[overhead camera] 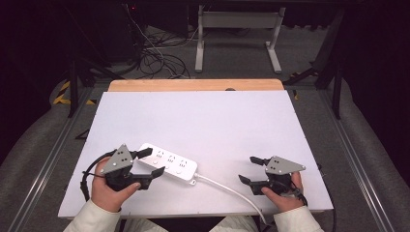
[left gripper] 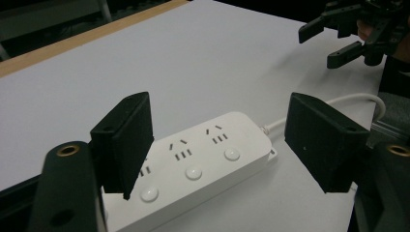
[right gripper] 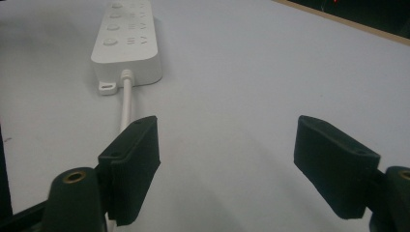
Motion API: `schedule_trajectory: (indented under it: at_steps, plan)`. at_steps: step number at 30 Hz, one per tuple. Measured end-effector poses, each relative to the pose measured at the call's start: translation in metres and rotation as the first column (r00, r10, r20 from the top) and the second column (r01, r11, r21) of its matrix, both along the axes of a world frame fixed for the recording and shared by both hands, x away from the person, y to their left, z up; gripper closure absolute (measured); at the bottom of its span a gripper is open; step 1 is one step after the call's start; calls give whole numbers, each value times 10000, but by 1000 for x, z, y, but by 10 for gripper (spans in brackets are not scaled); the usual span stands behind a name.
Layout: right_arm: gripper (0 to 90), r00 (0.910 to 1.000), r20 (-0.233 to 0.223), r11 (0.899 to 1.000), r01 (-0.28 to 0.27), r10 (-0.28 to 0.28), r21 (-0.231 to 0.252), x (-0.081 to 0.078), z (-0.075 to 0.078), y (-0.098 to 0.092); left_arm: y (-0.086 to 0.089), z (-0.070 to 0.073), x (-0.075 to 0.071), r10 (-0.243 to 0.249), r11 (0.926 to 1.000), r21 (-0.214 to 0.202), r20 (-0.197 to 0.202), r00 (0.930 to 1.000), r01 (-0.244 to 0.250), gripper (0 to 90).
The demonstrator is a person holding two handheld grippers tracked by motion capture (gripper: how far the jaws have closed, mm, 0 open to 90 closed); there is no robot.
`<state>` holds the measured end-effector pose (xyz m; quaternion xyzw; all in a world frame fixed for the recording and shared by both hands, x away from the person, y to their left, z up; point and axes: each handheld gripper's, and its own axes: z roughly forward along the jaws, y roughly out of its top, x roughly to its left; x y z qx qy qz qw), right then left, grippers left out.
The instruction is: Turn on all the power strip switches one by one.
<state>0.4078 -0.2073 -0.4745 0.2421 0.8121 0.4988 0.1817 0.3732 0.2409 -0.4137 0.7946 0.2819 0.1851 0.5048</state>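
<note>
A white power strip [overhead camera: 169,166] with three sockets and three round buttons lies flat at the front left of the white tabletop [overhead camera: 203,121]. Its white cable [overhead camera: 232,191] runs right and off the front edge. My left gripper [overhead camera: 151,163] is open, with its jaws either side of the strip's left end and not touching it. In the left gripper view the strip [left gripper: 193,164] lies between and below the wide jaws of the left gripper [left gripper: 225,140]. My right gripper [overhead camera: 251,169] stands open over bare table at the front right. In the right gripper view the right gripper [right gripper: 232,169] has nothing between its jaws, and the strip [right gripper: 126,43] and cable [right gripper: 125,104] lie ahead.
A wooden strip [overhead camera: 193,85] edges the table's far side. Beyond it on the floor are tangled cables [overhead camera: 154,58] and a white metal frame [overhead camera: 237,34]. In the left gripper view the right gripper [left gripper: 338,41] shows far off at the upper right.
</note>
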Motion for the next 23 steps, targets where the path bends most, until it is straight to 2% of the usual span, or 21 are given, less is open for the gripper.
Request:
schedule_trajectory:
  at_steps: [5, 10, 13, 17, 20, 23]
  plan:
    - [245, 10000, -9, 10000, -5, 5, -28, -1, 0, 0, 20, -8, -5, 506, 9986, 165, 154, 9986, -509, 201]
    - [244, 10000, -25, 10000, 7, -7, -11, 0, 0, 0, 38, -20, -10, 822, 9965, 150, 245, 9963, -826, 181]
    - [243, 10000, -28, 10000, 13, -13, 1, 0, 0, -1, 48, -28, -14, 1003, 9950, -56, 369, 9943, -1002, 188]
    - [238, 10000, -58, 10000, 52, -52, 29, 0, 0, -1, 60, -40, -14, 1183, 9929, -173, 207, 9928, -1179, 192]
    - [236, 10000, -57, 10000, 60, -60, 36, 0, 0, -1, 66, -47, -14, 1256, 9919, -199, -62, 9921, -1257, 191]
    - [233, 10000, -60, 10000, 71, -71, 20, 0, 0, -1, 67, -51, -12, 1276, 9918, 28, -70, 9918, -1276, 185]
